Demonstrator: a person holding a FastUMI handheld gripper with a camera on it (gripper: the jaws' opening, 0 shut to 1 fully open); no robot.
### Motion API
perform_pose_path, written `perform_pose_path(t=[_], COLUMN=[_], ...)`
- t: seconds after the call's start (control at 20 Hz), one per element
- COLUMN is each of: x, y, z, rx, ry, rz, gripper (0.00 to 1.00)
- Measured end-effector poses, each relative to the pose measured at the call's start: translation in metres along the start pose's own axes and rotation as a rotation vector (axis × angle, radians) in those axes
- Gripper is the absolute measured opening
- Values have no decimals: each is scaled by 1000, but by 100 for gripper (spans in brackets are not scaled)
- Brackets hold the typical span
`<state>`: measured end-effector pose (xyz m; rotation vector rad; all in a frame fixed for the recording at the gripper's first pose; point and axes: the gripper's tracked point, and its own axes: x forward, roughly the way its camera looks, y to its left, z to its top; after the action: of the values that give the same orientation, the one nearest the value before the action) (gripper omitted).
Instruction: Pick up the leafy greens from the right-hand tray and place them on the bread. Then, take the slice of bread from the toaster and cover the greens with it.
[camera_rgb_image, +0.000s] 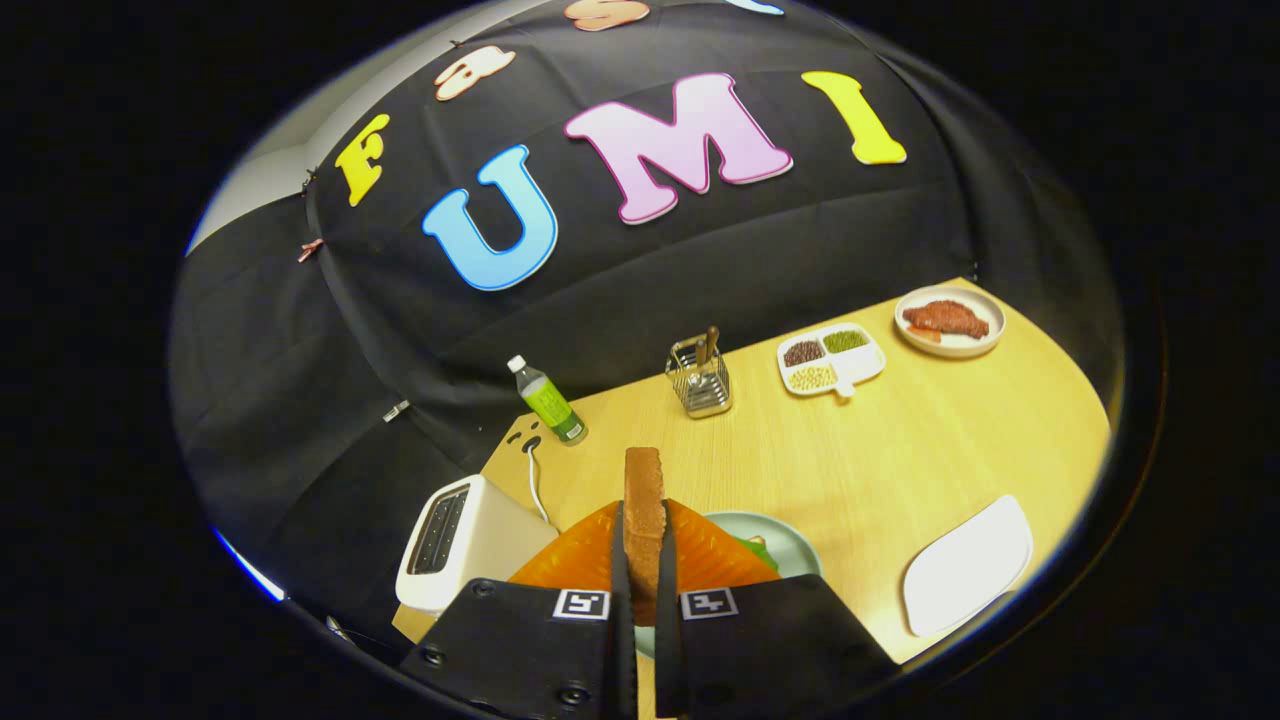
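Your gripper (644, 575) sits closest to the lens, its two fingers drawn in narrow and pressing on either side of a slice of bread (643, 510), which stands upright on edge between them and rises above the fingertips. You see the slice edge-on, so its brown crust faces you.

Just behind the fingers you have a pale green plate (790, 540) on the wooden surface (880, 450). A bit of the leafy greens (762, 550) peeks out on that plate, right of the right finger; most of what lies on the plate is hidden by the gripper, so you cannot tell how the greens sit there.

To the left of your fingers stands the white toaster (462, 540), its slots facing up and its cord (535, 485) trailing back across the surface. Beyond it, near the back edge, you have a small bottle with a green label (547, 400) standing upright.

Farther back, roughly straight ahead, a wire utensil holder (700, 378) stands upright with a handle or two sticking out. To its right lies a white divided dish (832, 360) with different grains in its sections, and beyond that a round plate of meat (948, 320). An empty white tray (968, 565) lies well to the right of your gripper.
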<state>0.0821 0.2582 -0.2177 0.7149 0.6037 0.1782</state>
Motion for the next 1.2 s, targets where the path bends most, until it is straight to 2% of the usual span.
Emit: perform_pose_path(t=[0.3, 0.45, 0.6, 0.8, 0.95, 1.1, 1.2], x=[44, 54, 56, 58, 60, 56, 51], y=[-14, -47, -73, -83, -86, -94, -106], z=[-51, -66, -79, -90, -90, -85, -82], rx=[105, 121, 65, -73, -179, -263, -310], ry=[67, 87, 114, 143, 166, 174, 176], rz=[5, -61, -127, -150, -168, -213, -267], gripper=[11, 11, 11, 11, 15, 33, 60])
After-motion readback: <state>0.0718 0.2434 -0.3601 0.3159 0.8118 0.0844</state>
